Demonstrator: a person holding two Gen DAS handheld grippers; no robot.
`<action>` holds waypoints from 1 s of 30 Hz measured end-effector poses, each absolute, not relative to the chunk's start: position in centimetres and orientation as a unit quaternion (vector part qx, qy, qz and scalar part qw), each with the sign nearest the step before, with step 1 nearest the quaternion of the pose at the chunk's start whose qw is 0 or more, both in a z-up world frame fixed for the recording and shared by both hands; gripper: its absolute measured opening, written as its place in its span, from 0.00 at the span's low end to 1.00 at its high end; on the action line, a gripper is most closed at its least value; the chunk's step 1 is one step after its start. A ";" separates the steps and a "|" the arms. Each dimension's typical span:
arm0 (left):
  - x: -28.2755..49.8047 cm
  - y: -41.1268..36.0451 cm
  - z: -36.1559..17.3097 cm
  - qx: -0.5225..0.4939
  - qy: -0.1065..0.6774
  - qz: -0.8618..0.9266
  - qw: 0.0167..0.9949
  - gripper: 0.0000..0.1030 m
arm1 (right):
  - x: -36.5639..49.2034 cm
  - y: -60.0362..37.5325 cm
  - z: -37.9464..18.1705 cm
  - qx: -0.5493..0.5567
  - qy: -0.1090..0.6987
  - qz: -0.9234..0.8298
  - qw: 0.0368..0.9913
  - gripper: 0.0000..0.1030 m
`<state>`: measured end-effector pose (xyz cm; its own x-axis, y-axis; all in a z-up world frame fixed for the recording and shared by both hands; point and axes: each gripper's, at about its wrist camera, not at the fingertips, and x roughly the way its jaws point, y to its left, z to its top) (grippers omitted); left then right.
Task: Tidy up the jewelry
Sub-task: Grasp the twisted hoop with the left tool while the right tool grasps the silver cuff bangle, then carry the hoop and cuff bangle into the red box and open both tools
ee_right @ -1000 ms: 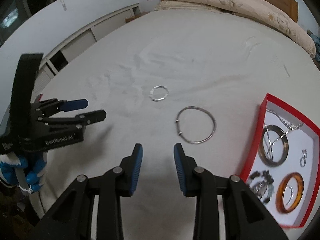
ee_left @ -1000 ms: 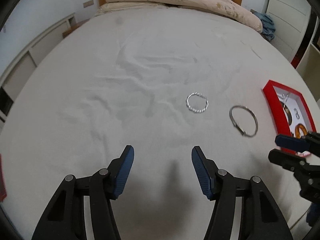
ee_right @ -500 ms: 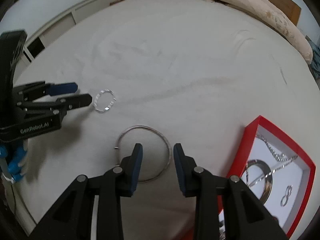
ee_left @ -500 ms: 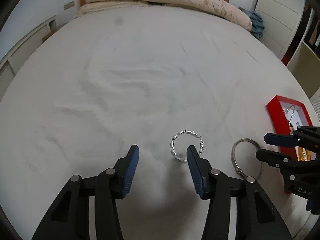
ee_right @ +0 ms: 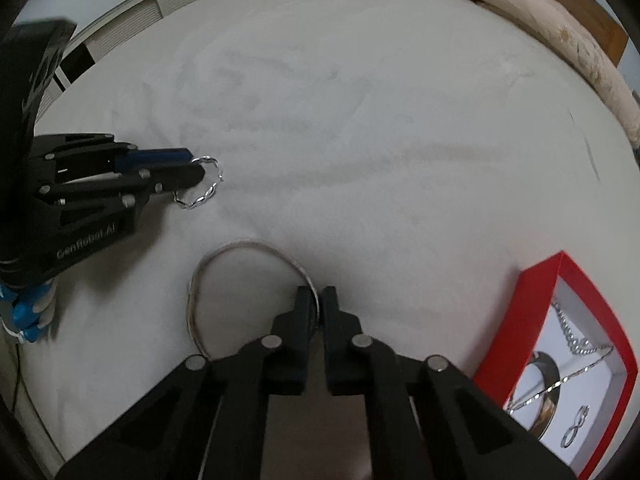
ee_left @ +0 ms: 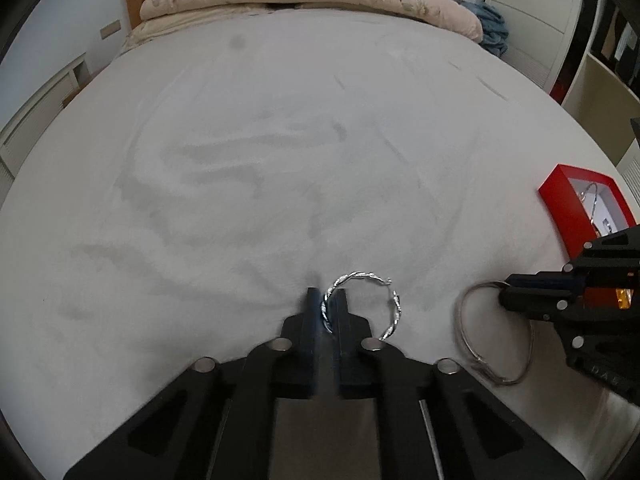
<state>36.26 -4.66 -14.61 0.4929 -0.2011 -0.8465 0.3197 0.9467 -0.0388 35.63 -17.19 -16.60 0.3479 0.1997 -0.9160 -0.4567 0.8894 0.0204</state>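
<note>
- The twisted silver bracelet (ee_left: 362, 304) is pinched at its left rim by the left hand-held gripper (ee_left: 326, 312), its jaws nearly shut, on the white bed (ee_left: 280, 160).
- The plain wire bangle (ee_right: 248, 280) is clamped by the right hand-held gripper (ee_right: 319, 308) (near arc hidden beneath it).
- The red jewelry box (ee_right: 536, 312) is cut off at the frame edge.

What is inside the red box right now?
The red box holds a chain necklace, a wide metal bangle and a small figure-eight ring. Its near end is cut off by the frame edge, so other contents cannot be seen.
</note>
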 end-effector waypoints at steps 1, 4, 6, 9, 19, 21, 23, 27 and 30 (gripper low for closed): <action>36.1 -4.6 -14.5 0.060 0.478 -0.149 0.864 0.05 | 35.5 -17.4 -16.5 -0.121 0.529 0.201 0.815 0.04; 35.5 -4.0 -13.9 0.052 0.473 -0.143 0.868 0.05 | 35.0 -17.7 -15.7 -0.110 0.513 0.199 0.828 0.04; 35.0 -3.8 -13.4 0.050 0.470 -0.137 0.871 0.04 | 34.6 -18.3 -14.7 -0.099 0.499 0.198 0.838 0.04; 34.6 -3.6 -12.2 0.049 0.464 -0.131 0.874 0.04 | 33.5 -18.7 -12.7 -0.086 0.475 0.196 0.853 0.04; 31.4 -5.3 -6.8 0.054 0.435 -0.137 0.888 0.04 | 27.9 -23.6 -5.4 -0.061 0.418 0.182 0.888 0.04; 31.1 -6.5 -5.9 0.055 0.428 -0.147 0.890 0.04 | 27.1 -24.6 -4.1 -0.058 0.410 0.174 0.894 0.04; 30.4 -8.1 -4.8 0.055 0.422 -0.161 0.890 0.04 | 26.2 -25.9 -3.2 -0.054 0.403 0.160 0.899 0.04; 29.6 -11.9 -4.0 0.057 0.419 -0.194 0.885 0.04 | 25.8 -29.6 -2.5 -0.046 0.402 0.125 0.906 0.04; 28.9 -15.1 -4.0 0.062 0.423 -0.218 0.878 0.04 | 25.3 -33.4 -3.2 -0.036 0.409 0.091 0.907 0.04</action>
